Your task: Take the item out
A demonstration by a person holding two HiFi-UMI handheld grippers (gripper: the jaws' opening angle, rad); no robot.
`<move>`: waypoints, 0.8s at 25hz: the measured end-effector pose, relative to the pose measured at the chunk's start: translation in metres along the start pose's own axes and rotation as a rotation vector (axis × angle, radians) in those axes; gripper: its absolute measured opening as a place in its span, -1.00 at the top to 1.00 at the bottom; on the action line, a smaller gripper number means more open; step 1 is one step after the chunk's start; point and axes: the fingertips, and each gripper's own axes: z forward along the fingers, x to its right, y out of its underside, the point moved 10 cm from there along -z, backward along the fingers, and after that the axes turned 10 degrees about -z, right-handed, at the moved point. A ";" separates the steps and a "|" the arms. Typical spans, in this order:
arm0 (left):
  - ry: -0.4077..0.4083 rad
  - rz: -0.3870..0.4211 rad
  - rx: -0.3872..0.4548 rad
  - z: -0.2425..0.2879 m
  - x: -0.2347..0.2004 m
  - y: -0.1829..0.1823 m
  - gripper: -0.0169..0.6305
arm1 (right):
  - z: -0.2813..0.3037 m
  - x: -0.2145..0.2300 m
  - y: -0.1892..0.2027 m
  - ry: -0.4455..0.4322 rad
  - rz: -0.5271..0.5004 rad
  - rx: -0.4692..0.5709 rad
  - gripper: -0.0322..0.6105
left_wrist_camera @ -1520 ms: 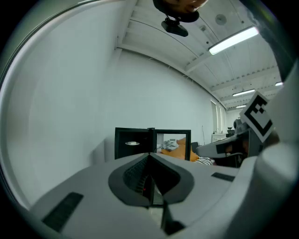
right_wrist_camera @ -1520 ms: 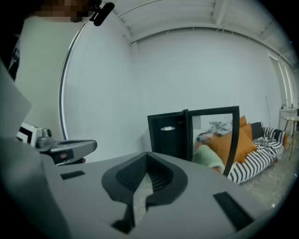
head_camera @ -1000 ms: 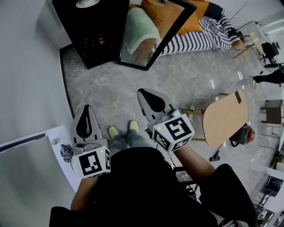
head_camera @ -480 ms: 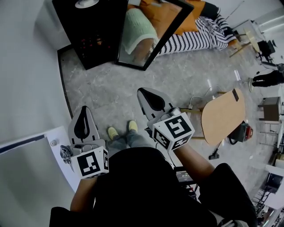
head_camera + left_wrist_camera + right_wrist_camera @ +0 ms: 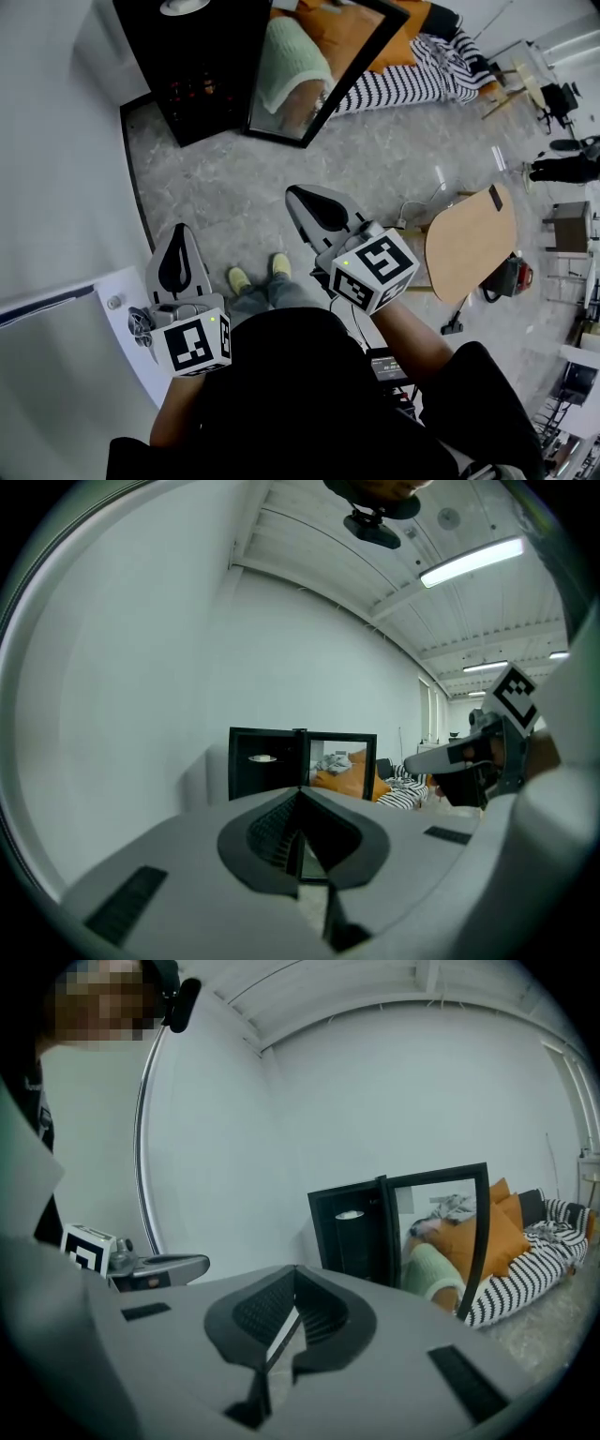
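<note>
A black cabinet (image 5: 197, 66) stands on the floor ahead, its glass door (image 5: 309, 70) swung open. A white dish-like item (image 5: 184, 7) lies on its upper shelf; it also shows as the white item (image 5: 263, 757) and the white item (image 5: 349, 1214) in the gripper views. My left gripper (image 5: 178, 246) is held at waist height, well short of the cabinet, shut and empty. My right gripper (image 5: 309, 202) is beside it, a little further forward, also shut with nothing between its pads. Both point towards the cabinet (image 5: 267, 766).
A white wall (image 5: 56, 169) runs along the left. A sofa with orange cushions and a striped blanket (image 5: 412, 66) sits behind the door. A wooden seat (image 5: 469, 246) stands to the right, and a white ledge with cables (image 5: 127, 314) at lower left.
My right gripper has shifted slightly down and to the right and turned a little. The left gripper has hardly moved.
</note>
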 end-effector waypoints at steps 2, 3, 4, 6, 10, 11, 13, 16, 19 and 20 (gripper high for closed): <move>0.009 0.002 0.003 -0.001 -0.002 0.000 0.92 | 0.002 -0.004 0.000 -0.010 0.005 -0.002 0.88; 0.013 0.001 0.004 -0.002 -0.004 0.000 0.92 | 0.002 -0.006 -0.001 -0.011 0.008 -0.001 0.88; 0.017 0.000 0.004 -0.004 -0.005 0.001 0.92 | 0.002 -0.008 -0.001 -0.010 0.006 -0.001 0.88; 0.022 -0.002 0.007 -0.007 -0.007 0.001 0.92 | 0.000 -0.012 -0.003 -0.003 -0.004 0.004 0.88; 0.029 -0.009 0.013 -0.014 -0.017 0.001 0.92 | -0.001 -0.022 -0.003 0.012 -0.015 0.010 0.88; 0.041 -0.017 0.015 -0.017 -0.019 -0.001 0.92 | 0.000 -0.025 -0.003 0.016 -0.020 0.008 0.88; 0.073 -0.024 0.021 -0.023 -0.021 -0.005 0.92 | 0.000 -0.029 -0.006 0.027 -0.029 0.012 0.88; 0.094 -0.004 0.039 -0.030 -0.024 -0.008 0.92 | -0.001 -0.036 -0.008 0.039 -0.022 0.040 0.88; 0.083 0.012 0.056 -0.038 -0.030 -0.010 0.92 | 0.000 -0.045 -0.011 0.025 -0.010 0.050 0.88; 0.077 0.019 0.058 -0.040 -0.030 -0.011 0.92 | -0.001 -0.047 -0.013 0.023 -0.012 0.054 0.88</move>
